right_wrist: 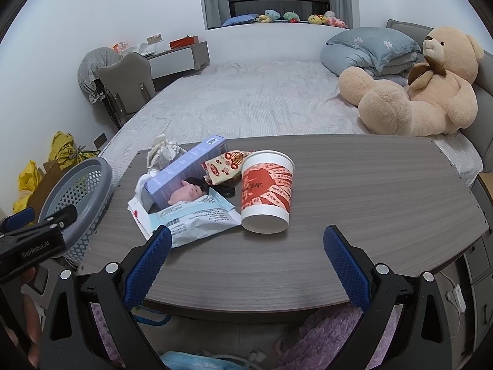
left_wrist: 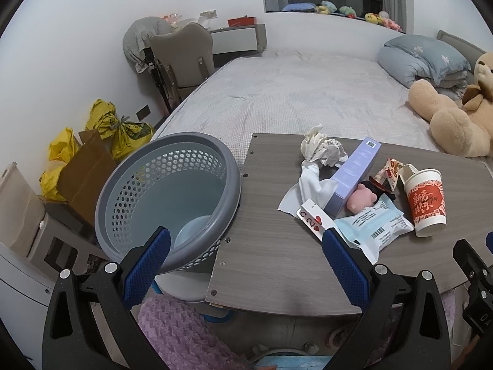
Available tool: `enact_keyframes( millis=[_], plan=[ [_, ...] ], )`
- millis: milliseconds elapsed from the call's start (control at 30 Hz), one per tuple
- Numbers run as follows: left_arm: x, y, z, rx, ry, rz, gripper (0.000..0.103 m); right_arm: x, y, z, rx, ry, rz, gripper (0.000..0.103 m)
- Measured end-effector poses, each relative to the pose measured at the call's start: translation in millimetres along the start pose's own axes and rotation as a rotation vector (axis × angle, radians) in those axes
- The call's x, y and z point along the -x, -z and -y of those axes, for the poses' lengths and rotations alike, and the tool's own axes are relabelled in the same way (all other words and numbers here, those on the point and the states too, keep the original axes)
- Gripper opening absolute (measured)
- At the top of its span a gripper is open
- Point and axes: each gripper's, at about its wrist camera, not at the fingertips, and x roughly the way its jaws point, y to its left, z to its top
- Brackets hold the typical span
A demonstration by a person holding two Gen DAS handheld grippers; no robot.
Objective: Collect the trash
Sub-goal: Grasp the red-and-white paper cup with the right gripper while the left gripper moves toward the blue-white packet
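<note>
Trash lies in a loose heap on the left half of my grey wood worktop [right_wrist: 354, 185]: a crumpled tissue [left_wrist: 322, 149], a lilac carton [left_wrist: 352, 175], a printed snack wrapper [right_wrist: 226, 166], a pale blue wipes packet [right_wrist: 197, 215], a playing card [left_wrist: 312, 219] and a red-and-white paper cup [right_wrist: 266, 191] lying on its side, bottom toward me. A small pink pig toy [right_wrist: 186, 194] sits among them — probably not trash, though I cannot be sure. My grey perforated basket [left_wrist: 168, 197] stands just off the worktop's left edge, tilted, rim touching the board.

My left tool [left_wrist: 246, 251] hangs wide and empty near the worktop's left corner, one finger before the basket and the other just beside the wipes packet. My right tool [right_wrist: 246, 249] is also wide and empty, aimed just in front of the cup.

Risks, as I judge them: the cup may roll away if one finger nudges it first; the pieces overlap, so lifting one could drag the card or tissue off the edge; the pig might get swept in by mistake; and the leaning basket could tip if bumped.
</note>
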Motion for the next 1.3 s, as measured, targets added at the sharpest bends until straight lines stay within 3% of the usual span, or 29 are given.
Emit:
enact_keyframes(
  millis=[533,867,1200,1233,1300],
  plan=[
    [-41,-10,19,-0.054,0.019,-0.002,0.097,-84,-29,33,-0.032,-0.003,-0.108,0.094],
    [-60,-19,26,-0.051,0.083,-0.019,0.097,-126,-43,32,-0.013,0.022,-0.187,0.094],
    [-70,-22,32,-0.06,0.105,-0.047,0.097,-139,-43,31,0.021,0.042,-0.206,0.093],
    [-71,-21,32,-0.063,0.107,-0.049,0.097,-139,-43,30,0.024,0.04,-0.206,0.091],
    [-73,-21,34,-0.072,0.108,-0.055,0.097,-139,-43,28,0.029,0.037,-0.214,0.07]
  ],
)
